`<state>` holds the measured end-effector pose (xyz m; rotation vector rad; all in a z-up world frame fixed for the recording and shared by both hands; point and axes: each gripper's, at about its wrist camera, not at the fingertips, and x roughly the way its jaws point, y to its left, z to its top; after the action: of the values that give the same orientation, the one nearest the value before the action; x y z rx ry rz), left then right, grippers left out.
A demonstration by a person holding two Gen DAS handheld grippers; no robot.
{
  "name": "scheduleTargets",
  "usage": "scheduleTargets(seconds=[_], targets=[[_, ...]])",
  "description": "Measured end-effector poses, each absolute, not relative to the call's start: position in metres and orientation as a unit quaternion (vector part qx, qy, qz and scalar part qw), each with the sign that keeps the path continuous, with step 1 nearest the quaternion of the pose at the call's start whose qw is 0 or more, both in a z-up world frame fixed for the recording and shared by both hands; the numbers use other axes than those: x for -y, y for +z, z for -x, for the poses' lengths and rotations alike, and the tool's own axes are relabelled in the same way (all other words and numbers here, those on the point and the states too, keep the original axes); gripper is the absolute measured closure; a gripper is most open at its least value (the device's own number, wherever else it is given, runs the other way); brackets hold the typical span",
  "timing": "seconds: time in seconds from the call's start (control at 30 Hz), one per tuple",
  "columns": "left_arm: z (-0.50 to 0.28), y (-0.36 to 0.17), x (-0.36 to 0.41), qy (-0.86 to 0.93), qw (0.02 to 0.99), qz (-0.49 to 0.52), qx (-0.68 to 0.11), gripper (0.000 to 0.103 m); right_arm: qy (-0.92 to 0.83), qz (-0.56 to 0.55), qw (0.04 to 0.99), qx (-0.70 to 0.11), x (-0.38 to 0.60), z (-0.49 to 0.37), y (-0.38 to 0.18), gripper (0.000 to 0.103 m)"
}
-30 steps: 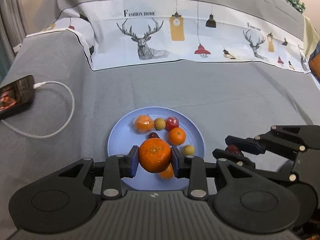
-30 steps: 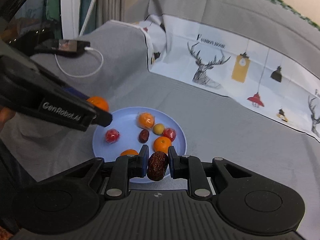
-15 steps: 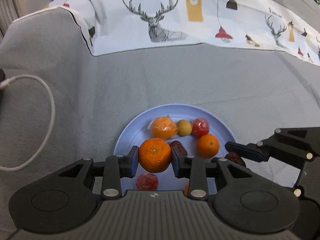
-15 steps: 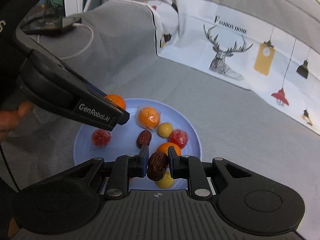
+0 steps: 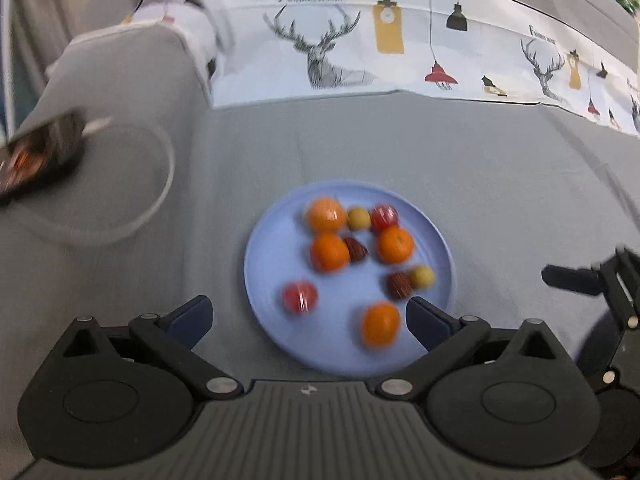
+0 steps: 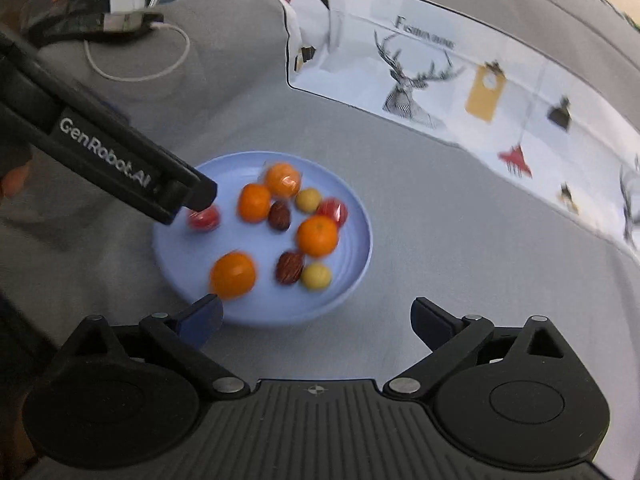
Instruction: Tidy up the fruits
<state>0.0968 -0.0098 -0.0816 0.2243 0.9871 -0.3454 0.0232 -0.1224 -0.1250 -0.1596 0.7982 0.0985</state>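
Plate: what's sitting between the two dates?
In the right wrist view, one orange lies roughly between the dates on the plate, slightly to the right.

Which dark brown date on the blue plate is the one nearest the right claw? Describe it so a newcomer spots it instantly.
Find the round pale-blue plate on the grey sofa cover. Near its front edge, closest to the open right claw, lies the wrinkled dark brown date. It touches a small yellow fruit on its right, unlike the other date, farther back beside an orange.
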Motion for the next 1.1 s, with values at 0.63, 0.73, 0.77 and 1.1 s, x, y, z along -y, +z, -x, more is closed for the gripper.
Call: scheduleTargets(seconds=[0.63, 0.73, 0.77, 1.1], targets=[[0.018, -0.032, -0.026, -0.093, 0.890, -0.097, -0.435, 0.000, -0.009, 0.021, 0.948, -0.318, 0.099, 0.084, -0.068, 0.001], [0.029, -0.031, -0.025, -0.095, 0.892, -0.101, -0.431, 0.000, -0.009, 0.029, 0.950, -0.310, 0.095, 0.094, -0.065, 0.001], [0.031, -0.030, -0.025, -0.094, 0.892, -0.103, -0.430, 0.000, -0.010, 0.031, 0.951, -0.308, 0.094, 0.096, -0.064, 0.001], [0.041, -0.023, -0.022, -0.080, 0.898, -0.119, -0.416, 0.000, -0.019, 0.037, 0.957, -0.288, 0.092, 0.109, -0.053, 0.001]])
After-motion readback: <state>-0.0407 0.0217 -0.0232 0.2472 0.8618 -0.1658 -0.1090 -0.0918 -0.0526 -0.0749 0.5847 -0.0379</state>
